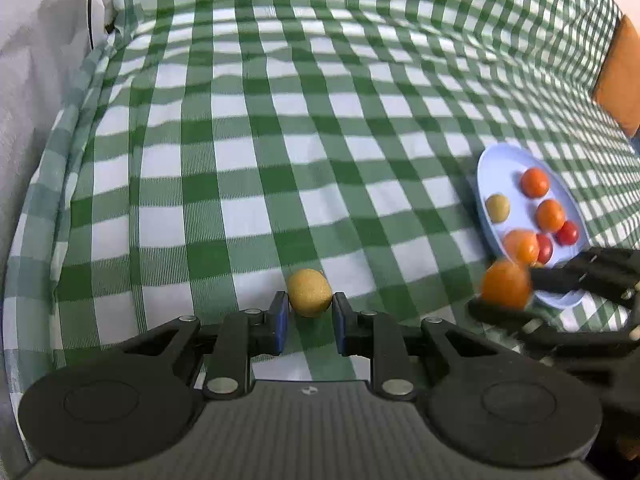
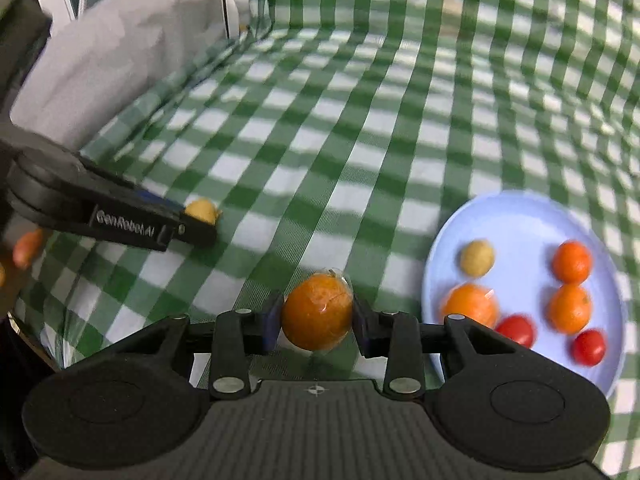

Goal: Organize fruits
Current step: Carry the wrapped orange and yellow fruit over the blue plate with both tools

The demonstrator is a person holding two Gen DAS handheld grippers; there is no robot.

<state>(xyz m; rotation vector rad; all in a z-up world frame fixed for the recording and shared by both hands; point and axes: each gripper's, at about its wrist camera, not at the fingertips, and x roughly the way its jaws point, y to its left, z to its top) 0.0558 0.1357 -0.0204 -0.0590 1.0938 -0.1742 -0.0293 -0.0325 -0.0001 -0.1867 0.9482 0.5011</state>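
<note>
While the left gripper [image 1: 310,322] pinches a yellow-green fruit [image 1: 309,293] on the checked cloth [image 1: 280,140], the right gripper [image 2: 317,326] clamps a wrapped orange [image 2: 317,312], likely bound next for the blue plate [image 2: 516,216].

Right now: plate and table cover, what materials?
Plate: likely plastic or melamine, pale blue, smooth, semi-matte with only soft highlights; glazed ceramic is possible. Table cover: woven fabric, green-and-white gingham, matte; fine thread ribbing shows and it drapes in folds.

Bright even light, soft shadows, strong fisheye bending at edges, right wrist view motion-blurred
</note>
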